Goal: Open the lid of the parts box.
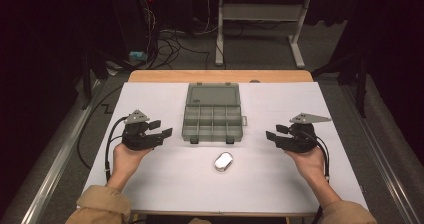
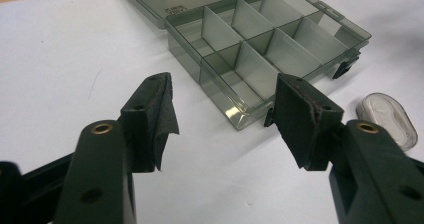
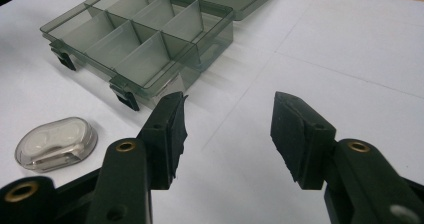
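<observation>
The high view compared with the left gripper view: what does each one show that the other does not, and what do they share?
High view: both hands, the left gripper and right gripper, both open, the wooden table edge, and the floor with cables. Left gripper view: worn black fingers close up. Shared: the open grey compartment box and small clear oval case on the white table cover.

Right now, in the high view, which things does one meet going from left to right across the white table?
Left black two-jaw gripper → open grey translucent plastic compartment box → right black two-jaw gripper. The small clear oval plastic case lies nearer, below the box's right half, so its place in the order is unclear.
</observation>
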### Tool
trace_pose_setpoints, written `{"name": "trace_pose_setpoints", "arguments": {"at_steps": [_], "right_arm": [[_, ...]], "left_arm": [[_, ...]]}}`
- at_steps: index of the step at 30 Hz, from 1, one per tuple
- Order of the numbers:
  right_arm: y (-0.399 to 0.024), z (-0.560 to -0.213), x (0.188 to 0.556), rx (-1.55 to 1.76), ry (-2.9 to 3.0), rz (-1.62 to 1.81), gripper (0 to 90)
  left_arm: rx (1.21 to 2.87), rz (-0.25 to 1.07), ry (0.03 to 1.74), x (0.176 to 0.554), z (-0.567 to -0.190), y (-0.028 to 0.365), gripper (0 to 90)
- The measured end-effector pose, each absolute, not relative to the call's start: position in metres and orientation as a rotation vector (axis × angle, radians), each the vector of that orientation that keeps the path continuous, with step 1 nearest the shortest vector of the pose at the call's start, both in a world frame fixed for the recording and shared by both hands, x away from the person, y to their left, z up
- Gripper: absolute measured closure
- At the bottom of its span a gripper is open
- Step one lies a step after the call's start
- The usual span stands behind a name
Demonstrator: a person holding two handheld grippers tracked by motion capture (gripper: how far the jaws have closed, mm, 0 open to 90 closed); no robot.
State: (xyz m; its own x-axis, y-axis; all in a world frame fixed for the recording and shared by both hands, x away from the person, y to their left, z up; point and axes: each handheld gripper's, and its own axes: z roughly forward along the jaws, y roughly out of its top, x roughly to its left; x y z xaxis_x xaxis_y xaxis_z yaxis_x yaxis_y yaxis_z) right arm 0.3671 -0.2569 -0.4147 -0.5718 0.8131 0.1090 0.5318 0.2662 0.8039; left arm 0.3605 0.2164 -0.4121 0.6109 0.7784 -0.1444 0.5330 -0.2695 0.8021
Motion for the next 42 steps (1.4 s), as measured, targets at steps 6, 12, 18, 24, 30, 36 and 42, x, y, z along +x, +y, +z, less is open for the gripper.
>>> {"name": "trace_pose_setpoints", "arguments": {"at_steps": [6,12,18,24,30,36,42], "right_arm": [[-0.265,-0.417,0.359,1.239,2.204,1.222,46.1],[-0.273,-0.418,0.352,1.235,2.189,1.237,44.4],[-0.278,-0.418,0.343,1.233,2.173,1.248,42.7],[-0.284,-0.418,0.335,1.222,2.152,1.270,40.8],[-0.290,-0.419,0.327,1.228,2.129,1.279,39.6],[-0.296,-0.421,0.319,1.228,2.108,1.291,38.5],[-0.304,-0.423,0.310,1.237,2.077,1.311,36.9]], "left_arm": [[1.951,0.374,1.021,0.351,-0.412,0.219,40.7],[1.938,0.401,1.013,0.342,-0.413,0.224,40.4],[1.932,0.428,1.015,0.334,-0.416,0.228,39.5],[1.919,0.441,1.014,0.326,-0.417,0.233,39.0],[1.903,0.451,1.018,0.318,-0.420,0.238,37.9],[1.887,0.458,1.016,0.311,-0.423,0.243,37.4],[1.871,0.476,1.012,0.304,-0.426,0.248,36.6]]}}
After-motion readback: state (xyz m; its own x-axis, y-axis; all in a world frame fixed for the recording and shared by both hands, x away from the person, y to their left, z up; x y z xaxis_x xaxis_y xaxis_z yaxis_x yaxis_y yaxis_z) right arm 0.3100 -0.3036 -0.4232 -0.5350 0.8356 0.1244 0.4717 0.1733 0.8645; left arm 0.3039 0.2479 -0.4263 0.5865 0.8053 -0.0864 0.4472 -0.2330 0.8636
